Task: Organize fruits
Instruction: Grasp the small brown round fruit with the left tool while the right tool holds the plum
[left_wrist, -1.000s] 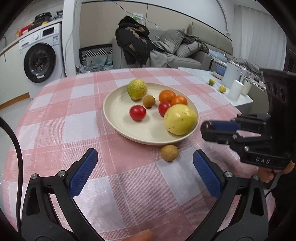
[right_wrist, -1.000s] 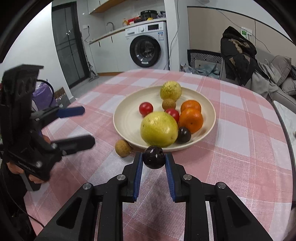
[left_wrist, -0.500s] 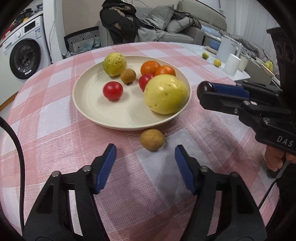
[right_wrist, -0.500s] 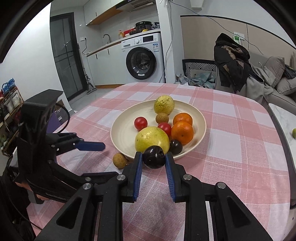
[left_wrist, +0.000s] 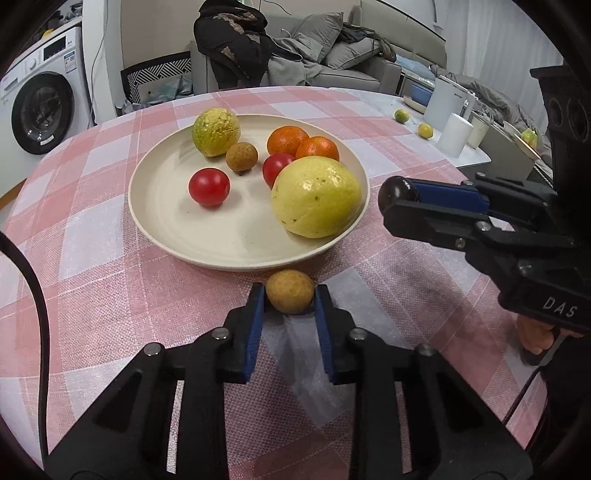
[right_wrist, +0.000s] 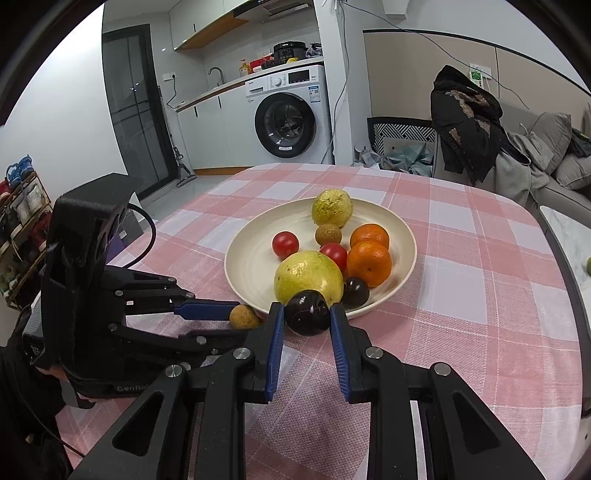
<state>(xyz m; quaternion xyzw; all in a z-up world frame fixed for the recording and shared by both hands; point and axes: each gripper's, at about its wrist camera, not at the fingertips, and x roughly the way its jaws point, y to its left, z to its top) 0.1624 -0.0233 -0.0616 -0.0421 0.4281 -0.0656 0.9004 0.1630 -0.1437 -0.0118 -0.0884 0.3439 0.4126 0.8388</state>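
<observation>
A cream plate (left_wrist: 207, 236) (right_wrist: 243, 266) on the pink checked tablecloth holds a large yellow fruit (left_wrist: 316, 201) (right_wrist: 308, 277), a green-yellow fruit (left_wrist: 216, 131), two oranges (left_wrist: 317, 147), two red tomatoes (left_wrist: 208, 186), a brown longan (left_wrist: 241, 156) and a dark plum (right_wrist: 355, 291). My left gripper (left_wrist: 290, 299) is shut on a brown longan (left_wrist: 290, 291) (right_wrist: 243, 316) on the cloth just in front of the plate. My right gripper (right_wrist: 307, 314) is shut on a dark plum (right_wrist: 307, 312) (left_wrist: 393, 190), held above the plate's near rim.
Beyond the table stand a washing machine (right_wrist: 291, 125), a sofa with clothes (left_wrist: 295, 55) and a side table with white cups (left_wrist: 456, 134) and small citrus fruits (left_wrist: 402, 116). The table edge curves round on the right (right_wrist: 546, 229).
My left gripper moved forward and closed on the longan on the cloth. My right gripper rose with the plum, closer to the plate.
</observation>
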